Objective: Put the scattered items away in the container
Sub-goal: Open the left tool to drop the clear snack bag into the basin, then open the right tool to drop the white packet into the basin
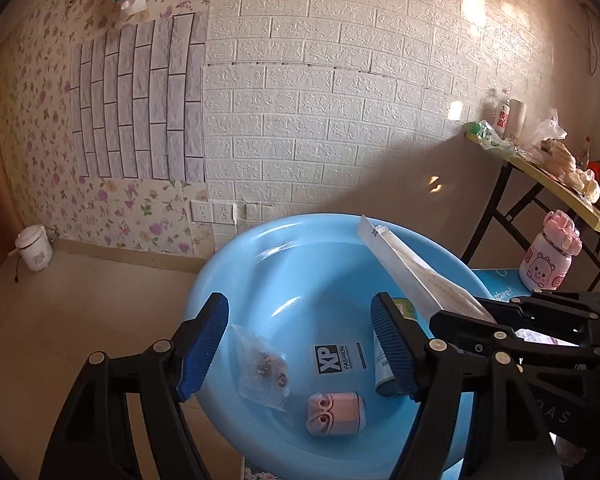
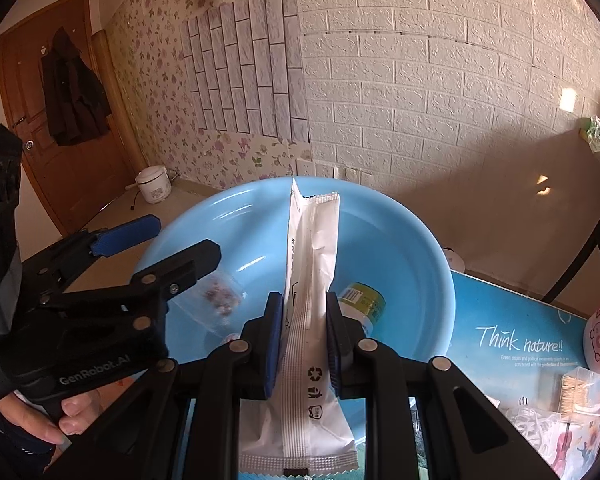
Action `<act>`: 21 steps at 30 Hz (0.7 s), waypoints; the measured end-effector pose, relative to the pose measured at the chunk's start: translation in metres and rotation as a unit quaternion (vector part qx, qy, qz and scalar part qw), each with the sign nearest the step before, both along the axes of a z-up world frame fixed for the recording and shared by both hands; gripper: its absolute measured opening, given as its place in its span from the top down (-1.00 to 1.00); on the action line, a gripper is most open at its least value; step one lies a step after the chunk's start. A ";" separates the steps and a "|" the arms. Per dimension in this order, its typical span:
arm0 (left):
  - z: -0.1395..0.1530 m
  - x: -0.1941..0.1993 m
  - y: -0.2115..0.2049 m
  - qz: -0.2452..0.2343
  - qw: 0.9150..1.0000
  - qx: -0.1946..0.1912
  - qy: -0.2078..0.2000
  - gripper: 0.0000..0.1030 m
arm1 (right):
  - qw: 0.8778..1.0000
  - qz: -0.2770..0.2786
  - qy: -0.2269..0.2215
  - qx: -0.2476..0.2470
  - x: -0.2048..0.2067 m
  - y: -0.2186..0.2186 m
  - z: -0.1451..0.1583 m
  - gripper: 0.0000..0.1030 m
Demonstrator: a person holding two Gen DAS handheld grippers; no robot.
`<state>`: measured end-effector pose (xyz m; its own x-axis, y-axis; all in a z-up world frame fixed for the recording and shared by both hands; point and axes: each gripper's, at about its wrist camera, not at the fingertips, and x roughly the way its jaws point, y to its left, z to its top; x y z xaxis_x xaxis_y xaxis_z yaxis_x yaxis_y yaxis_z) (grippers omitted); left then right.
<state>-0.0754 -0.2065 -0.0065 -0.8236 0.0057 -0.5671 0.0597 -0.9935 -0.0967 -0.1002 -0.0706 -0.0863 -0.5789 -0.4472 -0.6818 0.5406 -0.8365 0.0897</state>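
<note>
my right gripper (image 2: 302, 338) is clamped on the white sachet (image 2: 312, 264), its long axis pointing forward over the blue basin (image 2: 420, 240) just below; my left gripper (image 1: 300, 344) hangs apart, empty.

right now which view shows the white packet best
Right wrist view: the white packet runs its full length, pinched in the right claw over the blue basin. Left wrist view shows only its upper part, edge-on.
</note>
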 end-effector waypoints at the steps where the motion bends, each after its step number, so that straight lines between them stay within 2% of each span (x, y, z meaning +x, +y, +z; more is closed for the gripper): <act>1: 0.000 0.001 -0.001 0.001 1.000 0.001 0.000 -0.41 | 1.000 0.000 0.000 0.000 0.003 0.000 0.000 0.60; 15: -0.001 0.006 -0.007 0.009 1.000 0.006 0.000 -0.42 | 1.000 0.008 0.010 0.000 0.001 -0.008 0.002 0.60; 18: -0.001 0.006 -0.010 0.016 1.000 0.006 0.001 -0.43 | 1.000 0.014 0.013 0.001 -0.002 -0.012 0.003 0.53; 19: -0.001 0.006 -0.012 0.020 1.000 0.009 0.001 -0.43 | 1.000 0.005 0.016 0.005 -0.003 -0.012 0.003 0.37; 20: -0.001 0.007 -0.016 0.025 1.000 0.013 0.001 -0.43 | 1.000 -0.008 0.020 0.010 -0.004 -0.011 0.004 0.09; 21: -0.001 0.008 -0.020 0.028 0.999 0.016 0.001 -0.43 | 0.999 -0.021 0.023 0.012 -0.006 -0.007 0.004 -0.09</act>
<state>-0.0676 -0.2264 -0.0072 -0.8240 -0.0222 -0.5661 0.1154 -0.9849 -0.1294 -0.1059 -0.0778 -0.0821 -0.6279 -0.4058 -0.6641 0.5073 -0.8606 0.0462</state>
